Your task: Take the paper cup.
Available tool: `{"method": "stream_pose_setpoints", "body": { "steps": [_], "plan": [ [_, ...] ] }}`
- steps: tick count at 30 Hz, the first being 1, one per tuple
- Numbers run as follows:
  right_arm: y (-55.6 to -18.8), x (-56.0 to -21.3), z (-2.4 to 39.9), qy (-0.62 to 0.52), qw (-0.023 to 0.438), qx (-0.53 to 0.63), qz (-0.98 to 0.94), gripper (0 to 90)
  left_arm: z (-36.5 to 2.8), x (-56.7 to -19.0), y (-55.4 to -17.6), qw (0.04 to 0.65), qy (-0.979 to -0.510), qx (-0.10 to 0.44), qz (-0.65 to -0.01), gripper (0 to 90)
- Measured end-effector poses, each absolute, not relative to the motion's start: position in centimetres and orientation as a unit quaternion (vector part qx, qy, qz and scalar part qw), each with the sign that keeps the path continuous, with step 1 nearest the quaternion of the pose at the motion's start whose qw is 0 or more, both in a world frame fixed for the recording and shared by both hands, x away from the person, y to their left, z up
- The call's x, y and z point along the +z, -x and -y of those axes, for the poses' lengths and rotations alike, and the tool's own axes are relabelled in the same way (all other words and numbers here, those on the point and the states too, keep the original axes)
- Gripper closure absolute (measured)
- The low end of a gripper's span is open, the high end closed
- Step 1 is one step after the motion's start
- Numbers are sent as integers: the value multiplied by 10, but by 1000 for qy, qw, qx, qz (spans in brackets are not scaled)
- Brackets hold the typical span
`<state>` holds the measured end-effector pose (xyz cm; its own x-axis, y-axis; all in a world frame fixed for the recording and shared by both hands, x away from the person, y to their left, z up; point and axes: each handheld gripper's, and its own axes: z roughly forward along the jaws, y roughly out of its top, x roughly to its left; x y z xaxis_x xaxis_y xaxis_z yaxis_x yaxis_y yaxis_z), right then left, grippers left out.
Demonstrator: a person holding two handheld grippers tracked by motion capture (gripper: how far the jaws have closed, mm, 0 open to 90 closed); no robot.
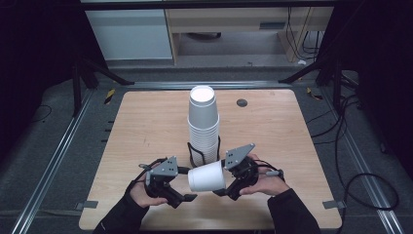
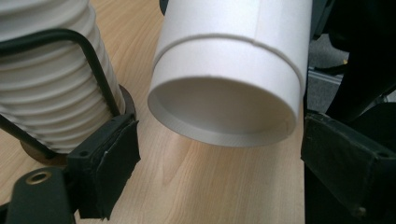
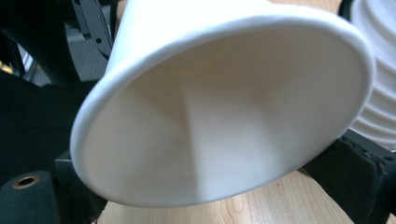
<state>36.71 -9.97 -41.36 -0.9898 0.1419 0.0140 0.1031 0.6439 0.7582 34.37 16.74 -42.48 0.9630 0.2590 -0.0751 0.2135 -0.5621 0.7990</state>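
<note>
Paper cup (image 1: 206, 176) lies sideways, squeezed at its rim between the right gripper (image 1: 220, 191) jaws — its base faces the left gripper (image 1: 191, 197), whose jaws stand apart, holding nothing. Cup stack (image 1: 203, 123) stands in its wire holder (image 1: 194, 152) just beyond both, on the wooden table (image 1: 146, 126).

No lettering, label or number can be read anywhere; distant surfaces are perhaps too blurred.

Dim room, grey carpeted floor (image 1: 53, 146) around a light wooden table (image 1: 146, 126), metal rails (image 1: 58, 151) along both sides, pale cabinet (image 1: 129, 34) and wooden desk (image 1: 234, 19) beyond the far edge, cables (image 1: 350, 141) trailing right.
</note>
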Motion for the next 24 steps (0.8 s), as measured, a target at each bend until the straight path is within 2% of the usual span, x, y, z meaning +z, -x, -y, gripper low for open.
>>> {"method": "stream_pose_setpoints", "body": {
  "steps": [15,24],
  "plan": [
    [-373,-408,60,-15,22,323,-946,92,-164,-431,-344,415,-899,41,-130,117],
    [-373,-408,48,-3,24,306,-952,92,-163,-432,-345,402,-906,40,-128,175]
  ]
}}
